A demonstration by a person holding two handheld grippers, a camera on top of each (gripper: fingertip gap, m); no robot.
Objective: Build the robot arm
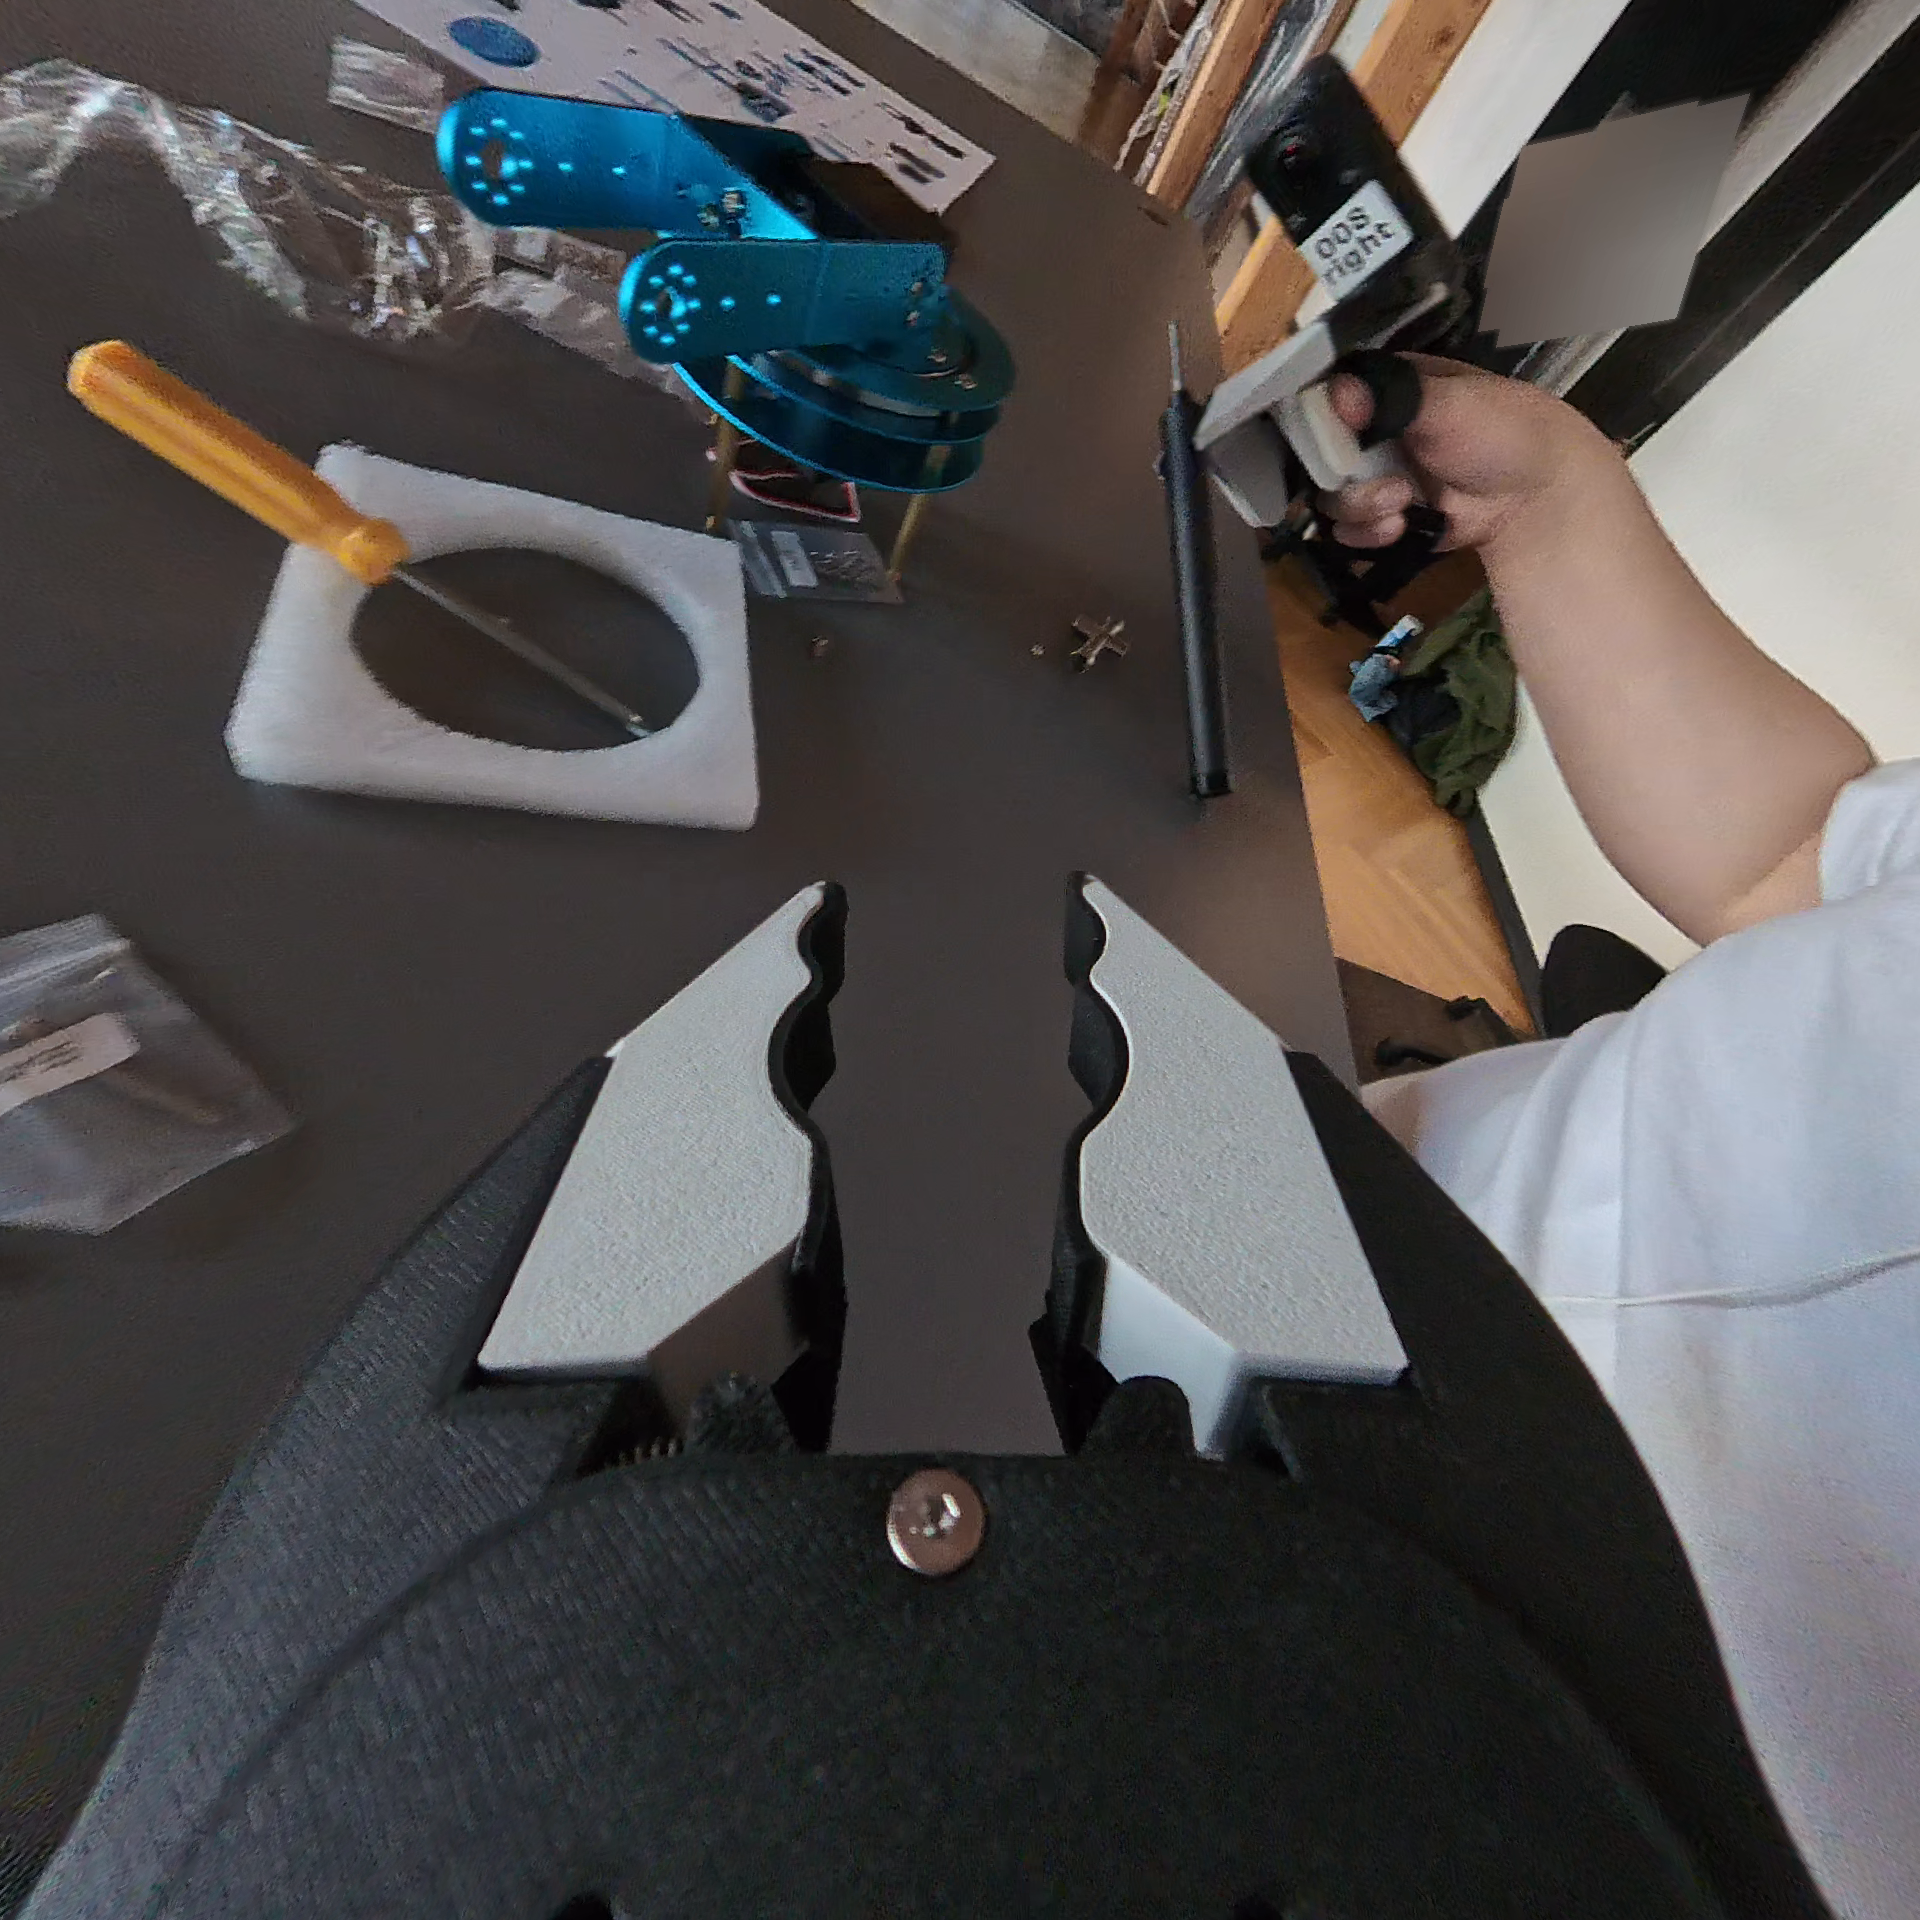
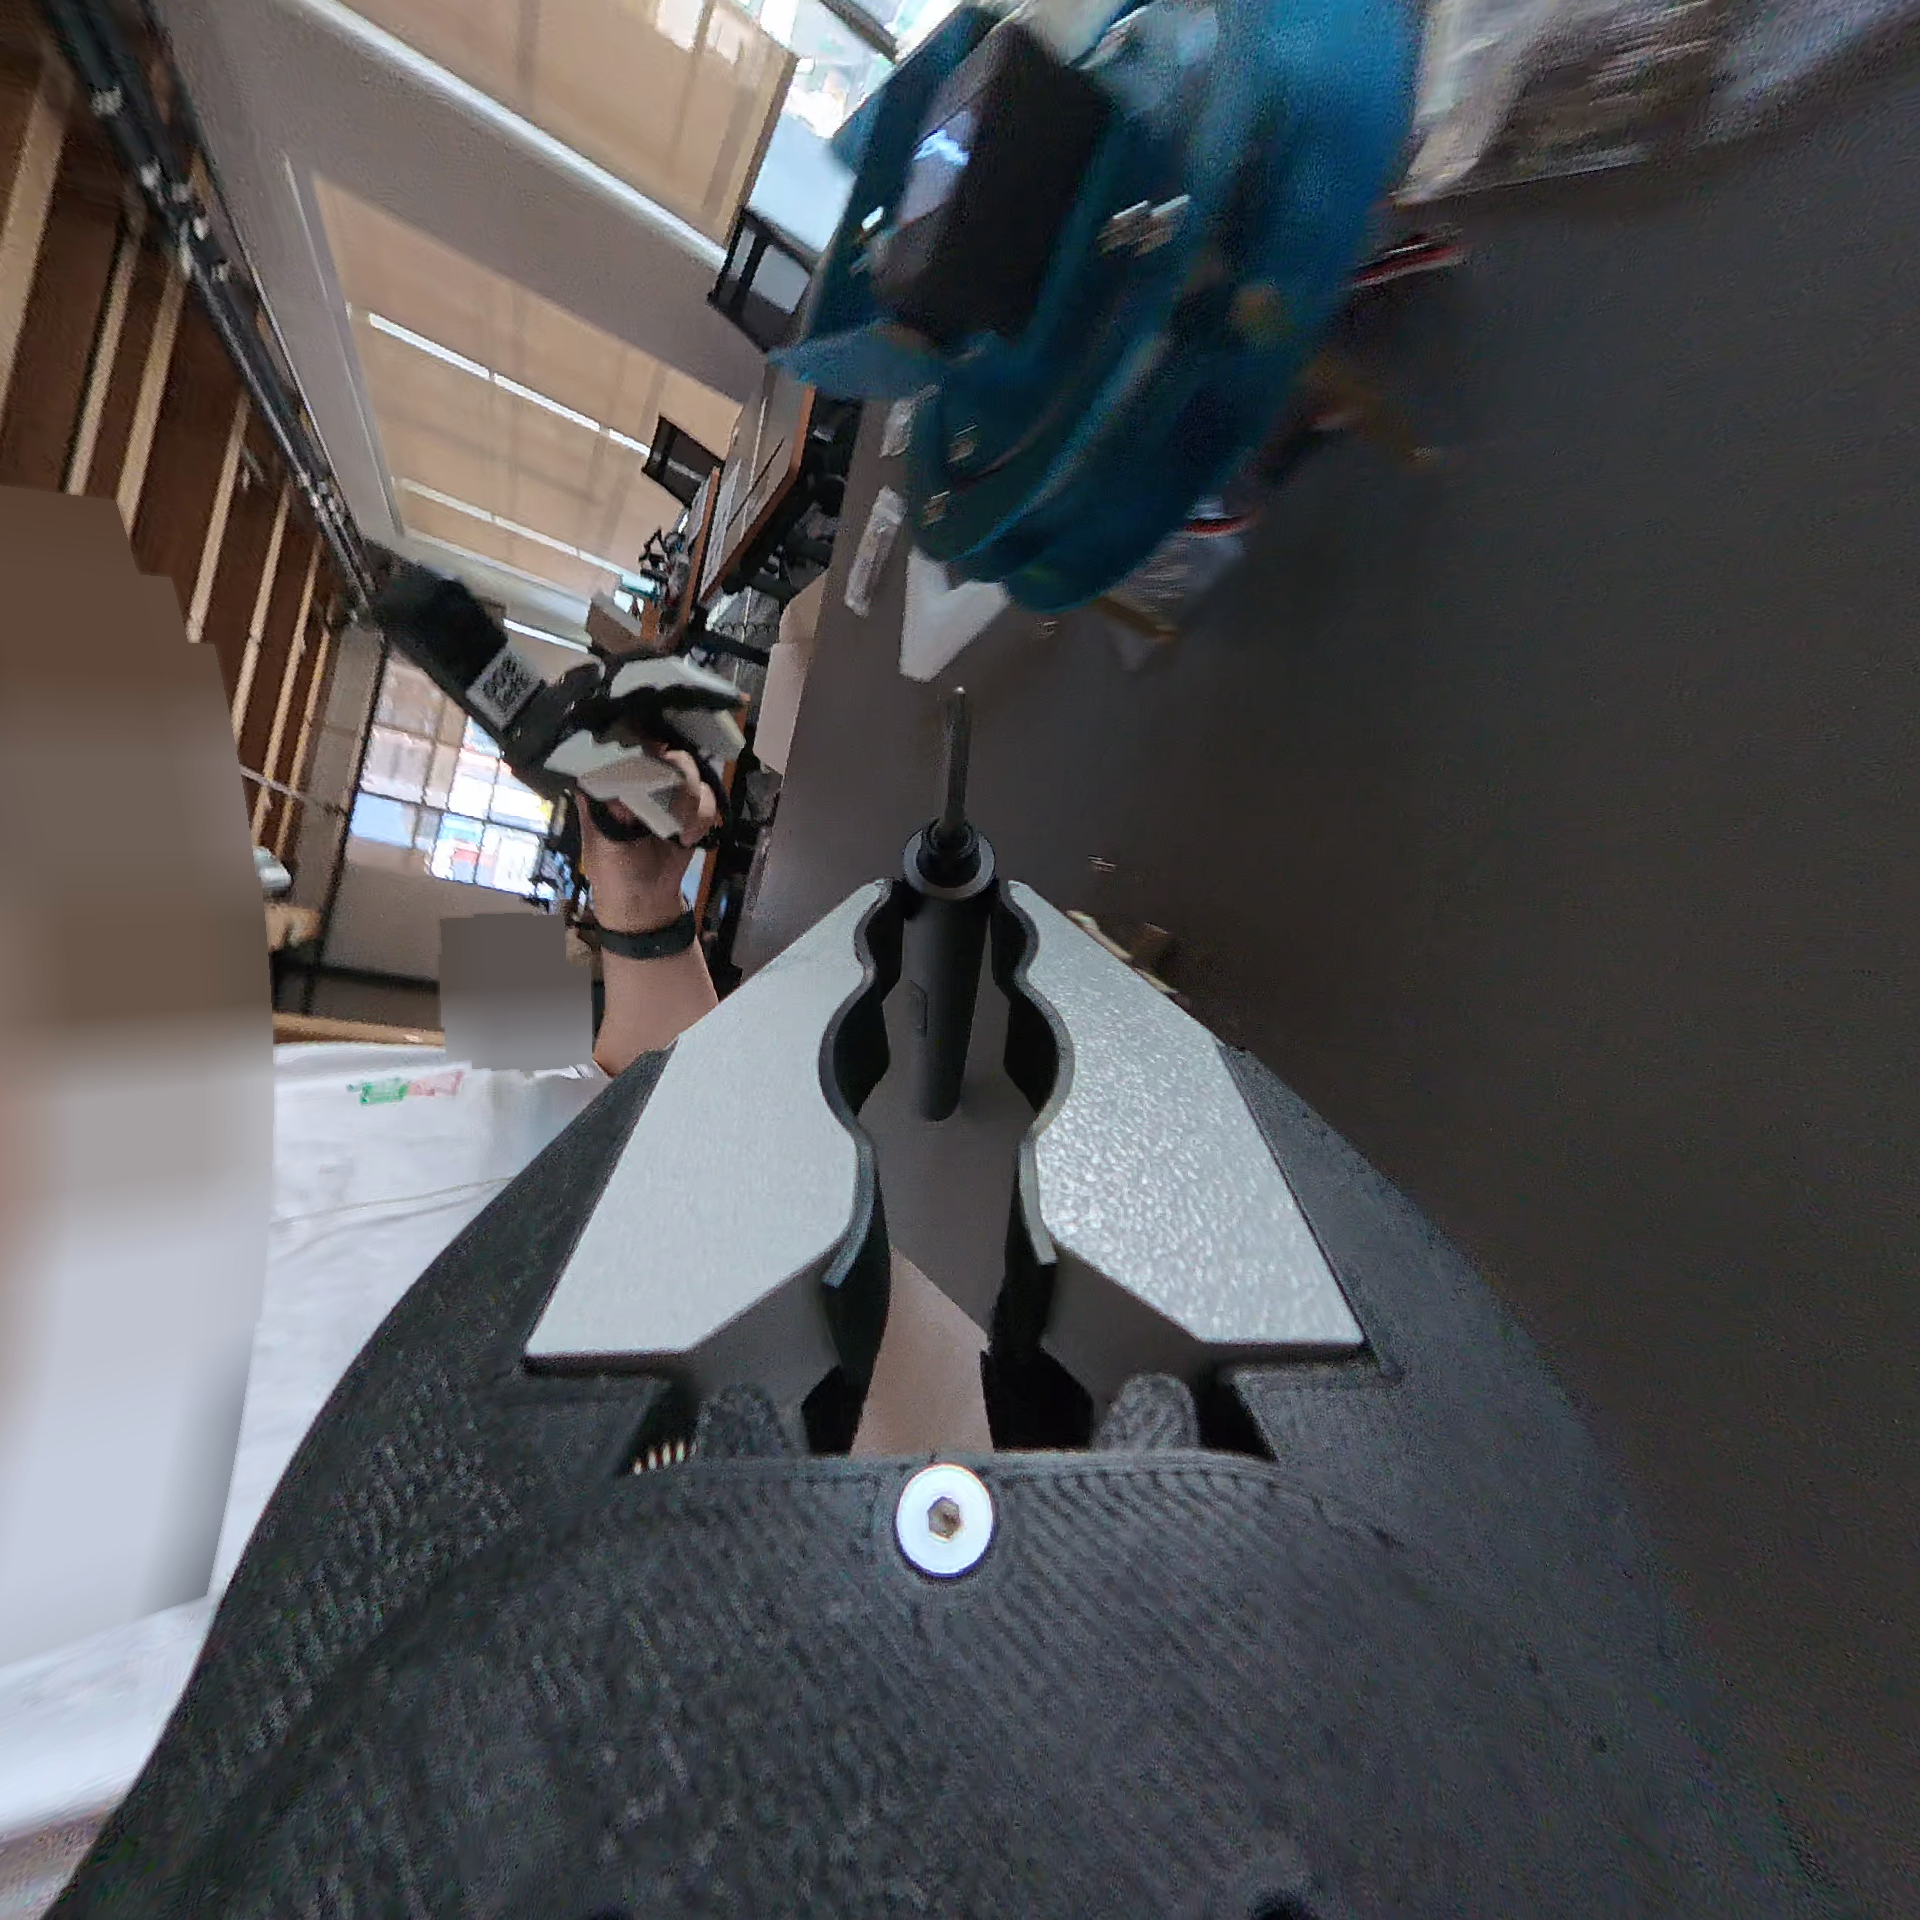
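We saw the black screwdriver (image 2: 940, 997) lying between the fingers of our right gripper (image 2: 943, 894), its long axis along them and its tip pointing forward, not clearly pinched, while our left gripper (image 1: 954, 902) hung spread and empty, well apart from it.

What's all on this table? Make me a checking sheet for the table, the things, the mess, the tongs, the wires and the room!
Surface: dark table, bare beneath the left tongs.
Things: blue metal assembly on brass posts; orange screwdriver resting across a white foam frame; black screwdriver near the table edge.
Clutter: plastic wrap, plastic bag, printed sheet, small metal cross.
Tongs: left tongs open, holding nothing; right tongs straddle the black screwdriver, grip unclear.
Cables: red wires under the blue metal assembly.
Surroundings: wooden floor, windows with blinds.
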